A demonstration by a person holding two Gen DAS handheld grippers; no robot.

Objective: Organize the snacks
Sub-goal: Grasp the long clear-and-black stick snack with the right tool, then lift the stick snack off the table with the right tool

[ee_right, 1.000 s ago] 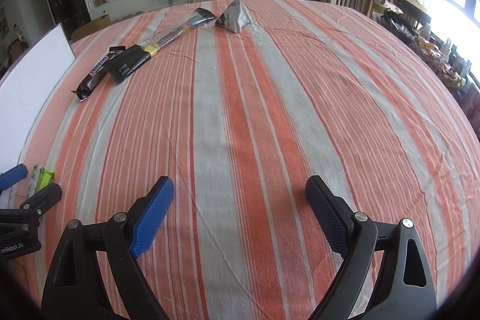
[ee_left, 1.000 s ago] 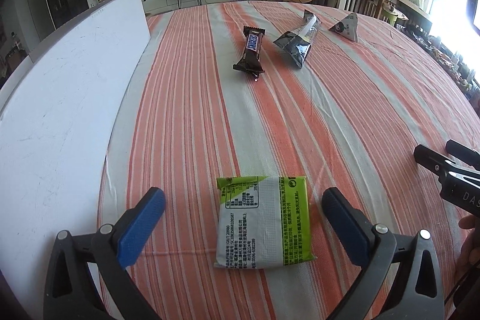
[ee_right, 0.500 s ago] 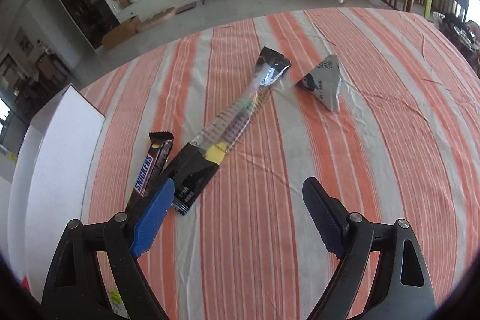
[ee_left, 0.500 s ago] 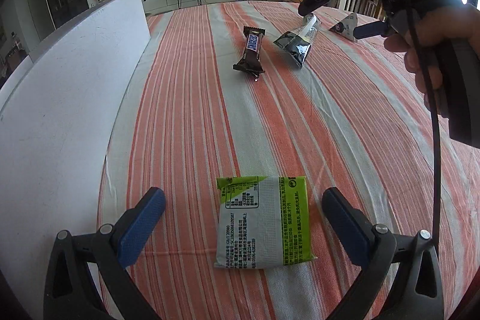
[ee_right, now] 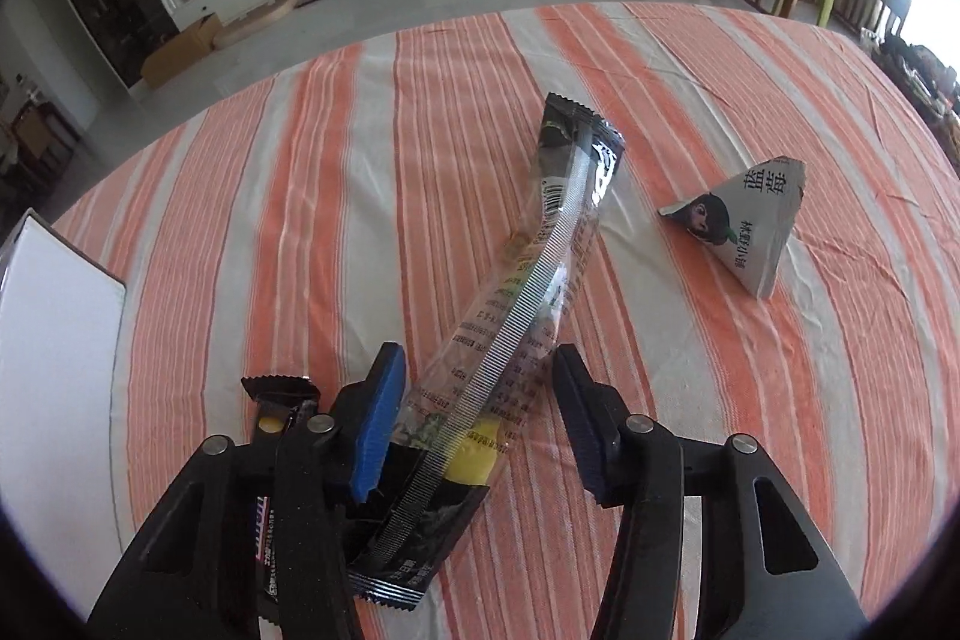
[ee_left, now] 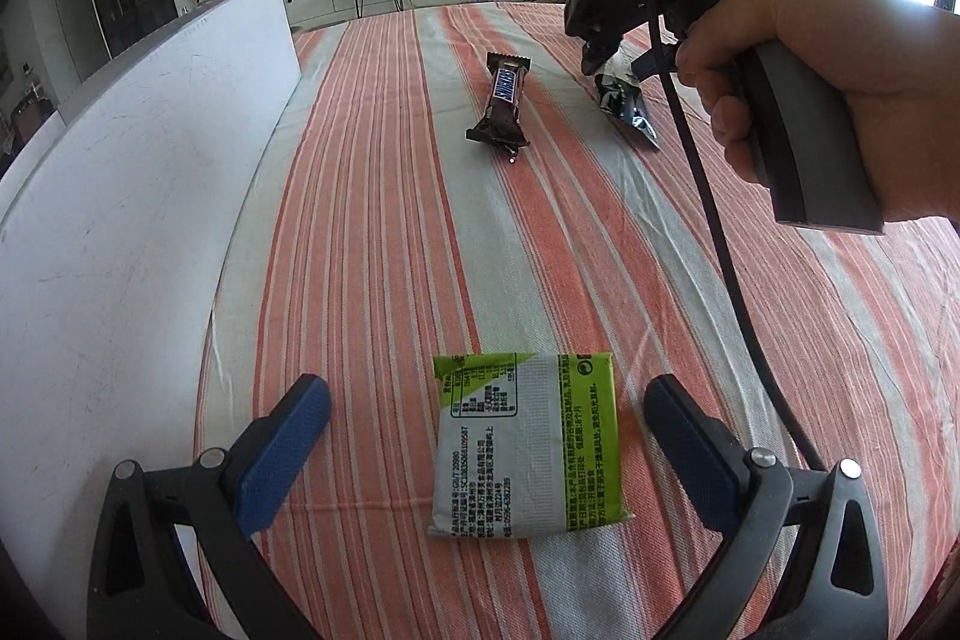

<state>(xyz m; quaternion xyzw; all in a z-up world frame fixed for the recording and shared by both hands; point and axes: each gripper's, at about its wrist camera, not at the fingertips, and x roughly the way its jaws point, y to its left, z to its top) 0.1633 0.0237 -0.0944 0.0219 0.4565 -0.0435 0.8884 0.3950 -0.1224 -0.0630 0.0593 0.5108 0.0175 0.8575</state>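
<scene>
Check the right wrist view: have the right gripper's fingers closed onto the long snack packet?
No: the right gripper is open, its fingers straddling the long snack packet with gaps either side.

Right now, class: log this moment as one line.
left hand-held gripper: open, straddling green packet | right hand-held gripper: open, around long stick packet | nothing lifted

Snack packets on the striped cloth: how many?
4. Green-white packet near the left gripper; Snickers bar mid-table; long clear stick pack between the right gripper's fingers; grey triangular pouch beyond.
</scene>
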